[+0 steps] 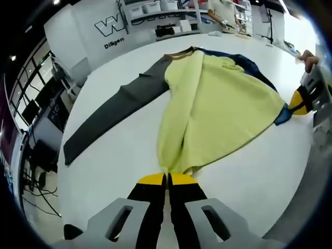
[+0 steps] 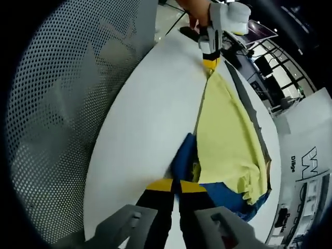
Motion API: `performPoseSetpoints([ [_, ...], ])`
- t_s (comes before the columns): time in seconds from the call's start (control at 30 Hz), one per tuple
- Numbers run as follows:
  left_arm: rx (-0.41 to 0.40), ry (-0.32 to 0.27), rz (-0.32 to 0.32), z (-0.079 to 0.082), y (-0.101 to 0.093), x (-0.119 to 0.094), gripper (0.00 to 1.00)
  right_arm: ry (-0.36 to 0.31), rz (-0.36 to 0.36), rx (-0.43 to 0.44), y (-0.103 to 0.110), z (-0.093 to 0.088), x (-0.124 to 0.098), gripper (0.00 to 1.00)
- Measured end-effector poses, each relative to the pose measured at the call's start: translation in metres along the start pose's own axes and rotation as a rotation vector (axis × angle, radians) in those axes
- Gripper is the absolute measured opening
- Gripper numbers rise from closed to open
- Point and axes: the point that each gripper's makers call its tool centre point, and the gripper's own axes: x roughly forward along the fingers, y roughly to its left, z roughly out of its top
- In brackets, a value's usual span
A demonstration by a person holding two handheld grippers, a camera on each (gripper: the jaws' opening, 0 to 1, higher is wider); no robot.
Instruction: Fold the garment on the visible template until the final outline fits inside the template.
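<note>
Both jaws pinch garment (image 1: pixel 218 104) edges.

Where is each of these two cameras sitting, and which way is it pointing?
Left gripper view: rides on the left hand-held gripper, looking along its shut jaws, which pinch the yellow garment's hem; the right hand-held gripper and a fingertip show at the far edge.
Right gripper view: rides on the right hand-held gripper, jaws shut on the garment's blue edge, facing the left hand-held gripper and a hand.
Shared: the garment, white table, both grippers.
</note>
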Motion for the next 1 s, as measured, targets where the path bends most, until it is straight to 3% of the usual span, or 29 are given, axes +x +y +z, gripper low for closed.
performPoseSetpoints([
  [0.4,0.018,0.012,-0.015,0.003,-0.006,0.001,0.0,0.126,-0.045,0.131,-0.001,-0.075,-0.025,0.0],
  [1.0,0.033,0.038,-0.115,0.001,-0.039,-0.009,0.0,0.282,-0.066,0.173,-0.009,-0.162,-0.043,0.0],
])
